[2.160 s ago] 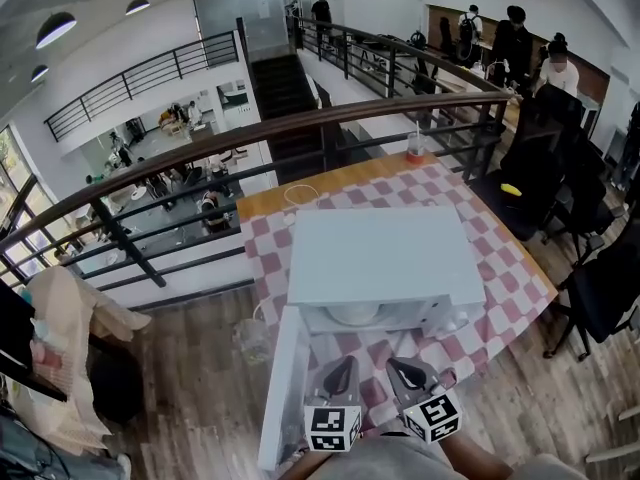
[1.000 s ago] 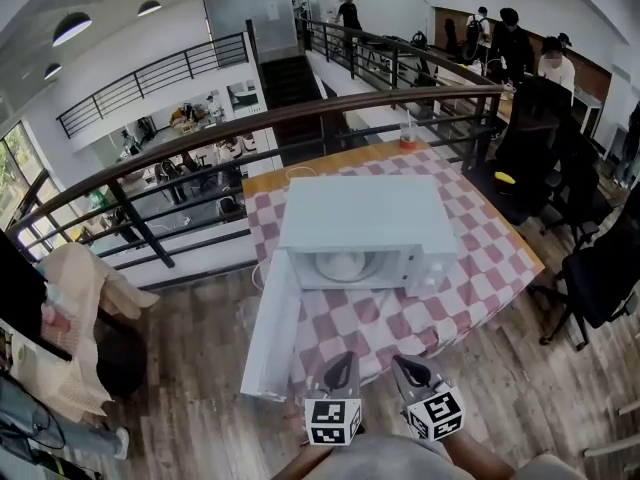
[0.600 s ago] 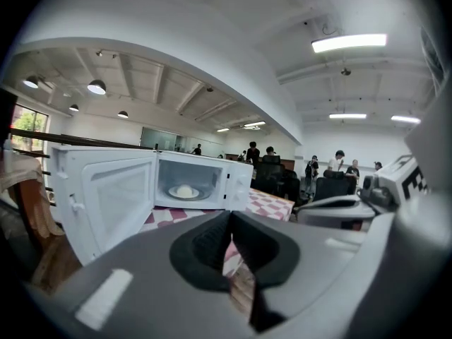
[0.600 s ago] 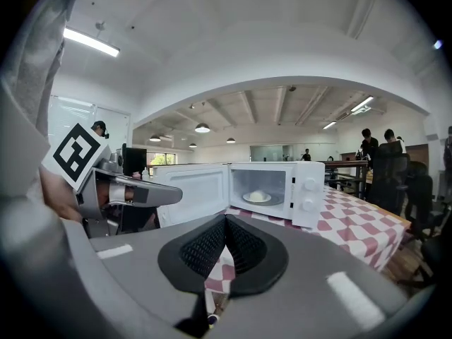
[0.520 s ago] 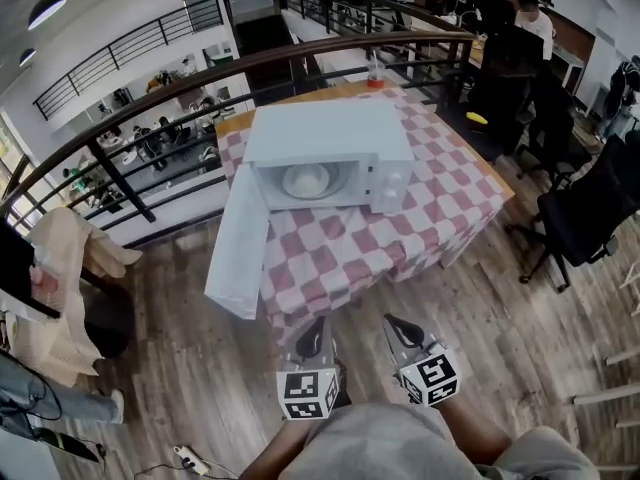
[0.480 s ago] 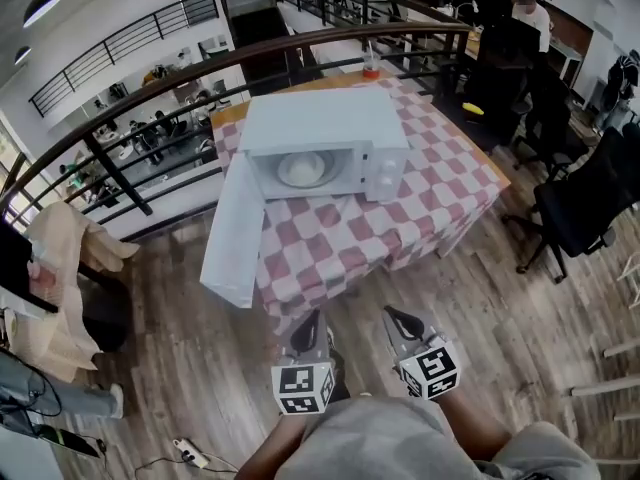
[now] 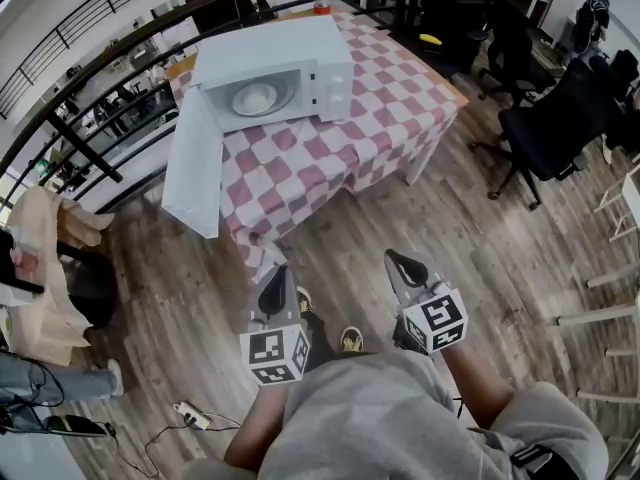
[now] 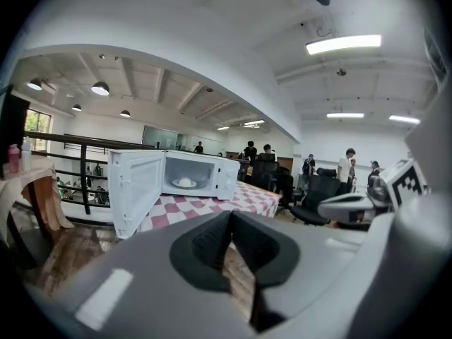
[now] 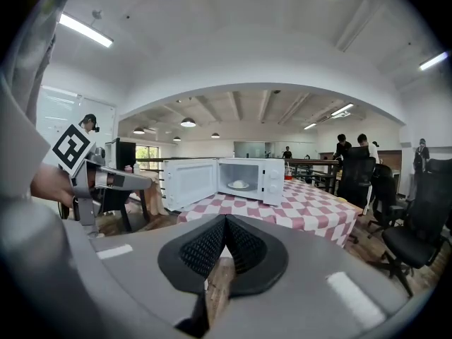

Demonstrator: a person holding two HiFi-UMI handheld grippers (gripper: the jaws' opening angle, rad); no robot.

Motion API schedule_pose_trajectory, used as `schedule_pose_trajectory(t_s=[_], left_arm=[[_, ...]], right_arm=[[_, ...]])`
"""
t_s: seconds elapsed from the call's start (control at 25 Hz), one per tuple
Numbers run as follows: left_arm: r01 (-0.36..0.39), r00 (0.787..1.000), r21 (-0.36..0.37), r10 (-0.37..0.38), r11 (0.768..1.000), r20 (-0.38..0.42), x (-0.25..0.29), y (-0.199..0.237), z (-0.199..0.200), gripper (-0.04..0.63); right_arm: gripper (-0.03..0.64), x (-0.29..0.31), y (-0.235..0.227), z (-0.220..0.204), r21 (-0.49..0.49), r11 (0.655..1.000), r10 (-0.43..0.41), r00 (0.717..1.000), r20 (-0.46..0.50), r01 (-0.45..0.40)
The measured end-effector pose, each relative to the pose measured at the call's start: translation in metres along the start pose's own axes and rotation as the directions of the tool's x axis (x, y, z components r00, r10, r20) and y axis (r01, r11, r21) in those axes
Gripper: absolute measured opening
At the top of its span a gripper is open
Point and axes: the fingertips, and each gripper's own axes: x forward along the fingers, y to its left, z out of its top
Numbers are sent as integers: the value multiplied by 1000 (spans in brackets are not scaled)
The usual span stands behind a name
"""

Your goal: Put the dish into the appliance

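Observation:
A white microwave (image 7: 285, 60) stands on the checked table (image 7: 350, 138) with its door (image 7: 190, 163) swung open to the left. A white dish (image 7: 255, 96) holding something pale sits inside it, also seen as the dish (image 8: 185, 183) in the left gripper view and the dish (image 9: 239, 184) in the right gripper view. My left gripper (image 7: 273, 280) and right gripper (image 7: 401, 264) hang over the wooden floor, well short of the table. Both are shut with nothing between the jaws, the left gripper (image 8: 229, 221) and the right gripper (image 9: 224, 226) each showing pads pressed together.
Black office chairs (image 7: 555, 118) stand right of the table. A dark railing (image 7: 95, 88) runs behind it, with a red drink cup (image 7: 321, 1) at the table's far edge. A cloth-draped chair (image 7: 45, 258) and a power strip (image 7: 190, 415) are at the left. Several people stand far off.
Both grippers and the head have drawn back from the table, so the microwave now looks smaller and farther away. The door stays open, the dish stays inside, both grippers stay shut.

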Motion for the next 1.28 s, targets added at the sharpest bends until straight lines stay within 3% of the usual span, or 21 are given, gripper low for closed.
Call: schedule_pose_trajectory(t_s=[0.72, 1.28], left_arm=[[67, 996, -24, -68, 997, -50, -15, 33, -2, 11], [41, 998, -28, -43, 999, -40, -12, 46, 9, 11]], right_arm=[[-5, 13, 22, 6, 23, 997, -70, 996, -63, 72], [-3, 48, 61, 23, 62, 998, 30, 999, -21, -29]])
